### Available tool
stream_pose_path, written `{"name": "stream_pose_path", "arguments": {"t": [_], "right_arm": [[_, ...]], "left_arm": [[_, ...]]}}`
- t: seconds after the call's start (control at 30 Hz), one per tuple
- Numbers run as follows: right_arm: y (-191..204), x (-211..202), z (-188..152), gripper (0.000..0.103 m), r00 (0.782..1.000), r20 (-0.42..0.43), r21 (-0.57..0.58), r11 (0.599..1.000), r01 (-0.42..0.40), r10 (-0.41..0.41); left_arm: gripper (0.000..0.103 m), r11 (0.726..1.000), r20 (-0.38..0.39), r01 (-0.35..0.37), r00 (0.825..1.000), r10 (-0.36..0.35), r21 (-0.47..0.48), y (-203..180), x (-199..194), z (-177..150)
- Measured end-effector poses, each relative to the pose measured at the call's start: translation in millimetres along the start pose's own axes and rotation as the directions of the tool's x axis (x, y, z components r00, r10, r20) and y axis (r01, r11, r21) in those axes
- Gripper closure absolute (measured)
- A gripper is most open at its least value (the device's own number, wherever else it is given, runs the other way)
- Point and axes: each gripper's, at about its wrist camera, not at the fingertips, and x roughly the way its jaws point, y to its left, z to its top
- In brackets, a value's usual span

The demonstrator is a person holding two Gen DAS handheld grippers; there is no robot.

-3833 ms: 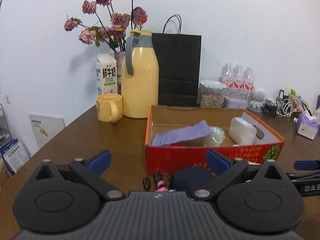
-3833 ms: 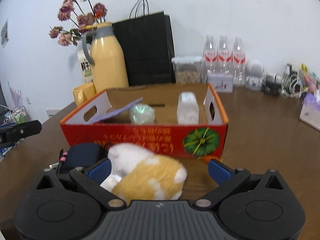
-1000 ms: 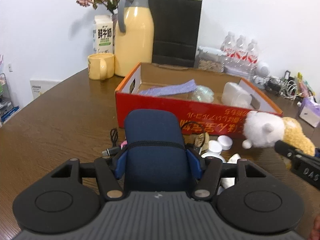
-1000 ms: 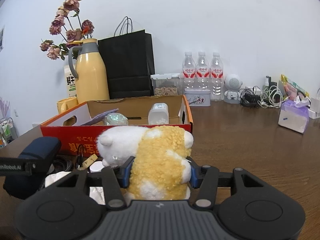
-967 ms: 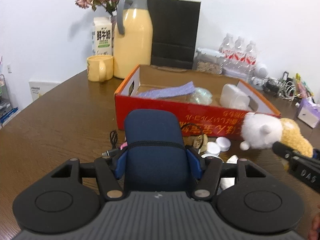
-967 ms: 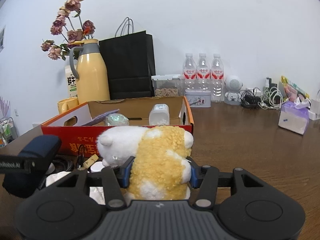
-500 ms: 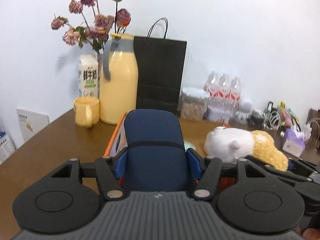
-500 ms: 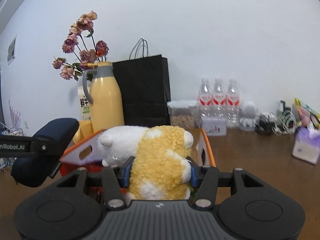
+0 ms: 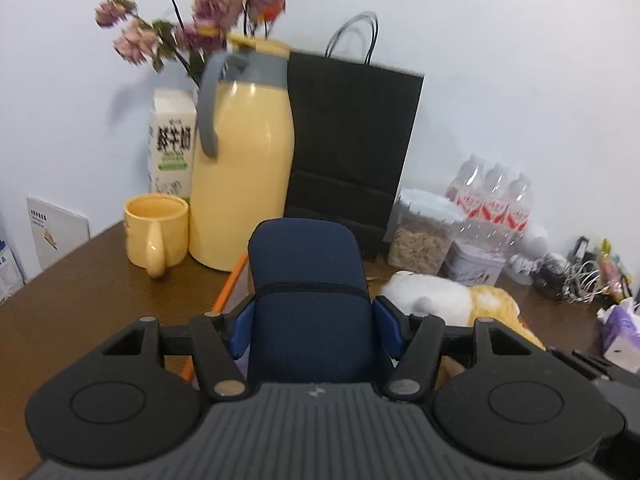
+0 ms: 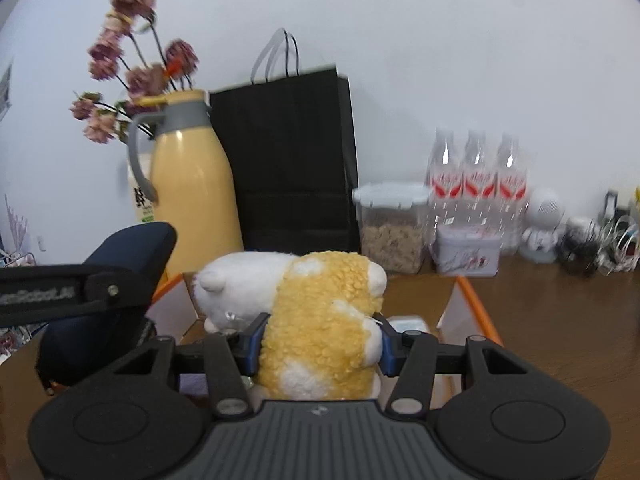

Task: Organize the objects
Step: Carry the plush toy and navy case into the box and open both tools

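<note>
My left gripper (image 9: 307, 320) is shut on a dark blue zip pouch (image 9: 306, 276) and holds it in the air over the left end of the orange-rimmed cardboard box (image 9: 228, 284). My right gripper (image 10: 316, 342) is shut on a white and yellow plush toy (image 10: 316, 300), held above the same box (image 10: 472, 300). The pouch (image 10: 120, 248) and the left gripper show at the left of the right wrist view. The plush (image 9: 448, 298) shows just right of the pouch in the left wrist view. Most of the box's inside is hidden.
Behind the box stand a yellow jug (image 9: 244, 160), a yellow mug (image 9: 156, 232), a milk carton (image 9: 172, 144), dried flowers (image 9: 192, 32), a black paper bag (image 9: 348, 152), a cereal container (image 10: 394, 224) and three water bottles (image 10: 476, 176). Cables and tissues (image 9: 620, 332) lie at right.
Both grippers closed on their objects, lifted them off the table and carried them forward over the box. The background objects now look nearer and larger.
</note>
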Motion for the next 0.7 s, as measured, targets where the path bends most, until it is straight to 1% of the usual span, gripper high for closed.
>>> {"name": "stream_pose_path", "arguments": {"t": [0.1,0.2,0.3,0.5,0.7], "right_arm": [[2.0,19.4,-7.6,0.052,0.999,-0.041,-0.008,1.0,0.002,-0.002],[2.2,27.4,-15.1,0.052,0.997,-0.078,-0.018,1.0,-0.006,0.005],[1.9,28.4,-18.4,0.052,0.996,-0.092,-0.024,1.0,0.004,-0.006],[3.8,30.8,-24.0,0.052,0.992,-0.126,-0.039,0.999,0.005,-0.009],[4.0,27.8,-25.9,0.049,0.991,-0.134,-0.052,0.999,0.006,-0.012]], "left_arm": [[0.041,1.0,-0.048,-0.006,0.999,0.008,0.029,-1.0,21.6,-10.5],[0.041,0.999,-0.097,-0.007,0.995,0.011,0.047,1.1,32.8,-20.2],[0.041,0.997,-0.101,-0.014,0.995,0.021,0.072,0.1,33.7,-25.1],[0.04,0.996,-0.126,-0.024,0.991,0.035,0.089,0.2,35.2,-31.3],[0.038,0.995,-0.136,-0.027,0.99,0.039,0.092,1.4,36.0,-33.1]]}}
